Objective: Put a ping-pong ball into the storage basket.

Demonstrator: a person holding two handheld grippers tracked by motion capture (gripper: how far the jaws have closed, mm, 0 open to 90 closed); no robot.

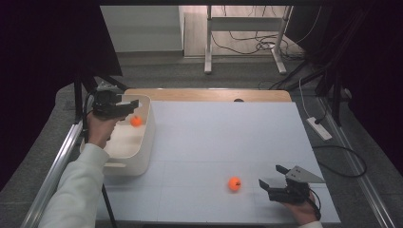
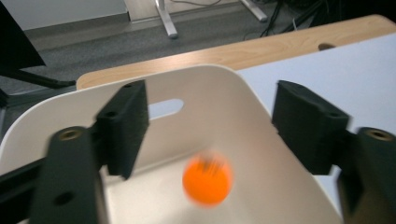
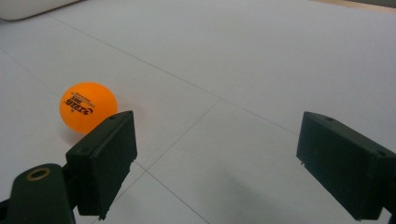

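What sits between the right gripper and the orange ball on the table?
Nothing: bare white tabletop separates the open right gripper from the orange ball, clear in the high view.

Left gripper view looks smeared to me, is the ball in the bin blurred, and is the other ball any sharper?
Left gripper view: the orange ball in the bin is motion-blurred, its mark streaked, and the left tool is soft-edged too. Right gripper view: the ball on the table is sharp enough that its printed lettering shows, with a soft shadow beneath. High view: dim, dark at both sides.
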